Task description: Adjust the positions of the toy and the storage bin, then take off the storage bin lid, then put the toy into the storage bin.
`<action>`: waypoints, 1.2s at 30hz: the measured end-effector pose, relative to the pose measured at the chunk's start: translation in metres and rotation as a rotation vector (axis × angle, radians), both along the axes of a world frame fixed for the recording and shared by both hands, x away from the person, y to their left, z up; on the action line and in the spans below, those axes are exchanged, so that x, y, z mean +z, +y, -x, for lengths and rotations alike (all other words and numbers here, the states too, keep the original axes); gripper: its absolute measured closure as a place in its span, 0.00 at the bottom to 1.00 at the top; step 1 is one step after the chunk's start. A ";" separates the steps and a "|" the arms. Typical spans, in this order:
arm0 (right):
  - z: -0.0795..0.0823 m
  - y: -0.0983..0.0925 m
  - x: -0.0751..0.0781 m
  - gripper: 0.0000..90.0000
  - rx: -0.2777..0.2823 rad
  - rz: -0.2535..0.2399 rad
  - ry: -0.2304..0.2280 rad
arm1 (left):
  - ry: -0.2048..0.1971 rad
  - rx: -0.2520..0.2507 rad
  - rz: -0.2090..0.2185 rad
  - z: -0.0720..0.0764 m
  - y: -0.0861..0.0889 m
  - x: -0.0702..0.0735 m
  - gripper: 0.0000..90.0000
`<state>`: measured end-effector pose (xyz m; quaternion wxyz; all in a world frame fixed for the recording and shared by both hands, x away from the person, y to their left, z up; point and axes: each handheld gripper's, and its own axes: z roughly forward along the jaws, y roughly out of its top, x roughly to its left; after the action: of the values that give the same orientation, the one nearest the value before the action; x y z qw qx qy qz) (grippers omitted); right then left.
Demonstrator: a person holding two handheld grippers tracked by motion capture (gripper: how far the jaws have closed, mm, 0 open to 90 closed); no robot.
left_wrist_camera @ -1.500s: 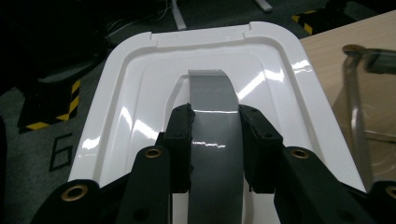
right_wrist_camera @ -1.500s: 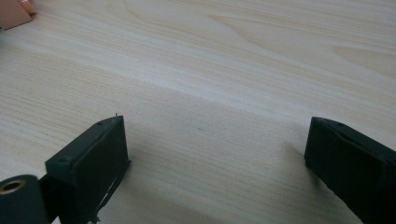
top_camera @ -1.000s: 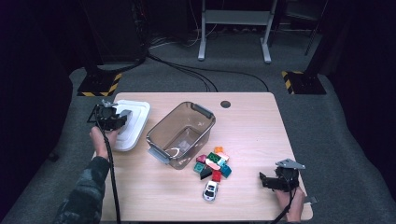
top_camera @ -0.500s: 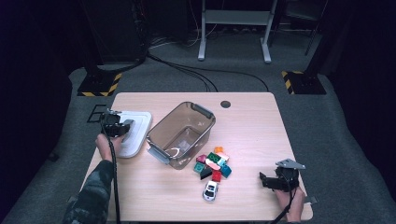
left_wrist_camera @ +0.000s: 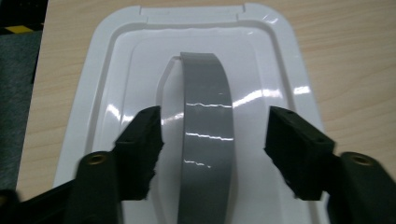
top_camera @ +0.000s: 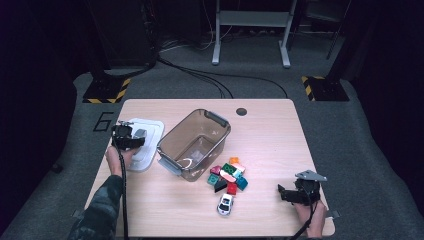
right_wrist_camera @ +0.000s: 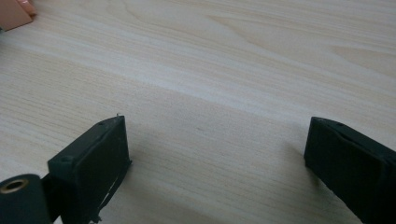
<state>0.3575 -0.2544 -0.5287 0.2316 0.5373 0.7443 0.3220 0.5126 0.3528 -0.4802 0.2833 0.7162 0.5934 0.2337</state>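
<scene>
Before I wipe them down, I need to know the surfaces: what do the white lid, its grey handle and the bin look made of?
White lid: probably glossy moulded plastic, with sharp light reflections and rounded ridges. Grey handle: smooth plastic strap by its look, shiny streaks along its curve. Bin: tinted see-through plastic, since the table shows through its walls.

The left gripper (left_wrist_camera: 212, 140) has sunk toward the white lid (top_camera: 150, 131) beside the clear bin (top_camera: 196, 144); its jaws have just been opening, now clear of the lid's grey handle (left_wrist_camera: 208, 126) between them.
</scene>
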 end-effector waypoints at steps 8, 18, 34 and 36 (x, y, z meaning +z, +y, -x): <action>0.000 0.000 0.000 0.06 -0.003 0.000 0.000 | -0.048 -0.087 0.045 0.039 -0.006 0.010 0.17; 0.000 0.000 0.000 0.06 -0.003 0.000 0.000 | -0.094 -0.156 0.029 0.089 -0.002 0.011 0.14; 0.001 0.001 0.000 0.06 -0.009 0.001 0.002 | -0.111 -0.217 -0.039 0.151 -0.019 -0.016 0.06; 0.001 0.001 0.000 0.06 -0.011 0.002 0.001 | -0.105 -0.240 -0.053 0.157 -0.023 -0.020 0.05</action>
<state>0.3564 -0.2533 -0.5285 0.2336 0.5411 0.7419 0.3197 0.3553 0.3297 -0.5001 0.3208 0.7762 0.4813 0.2511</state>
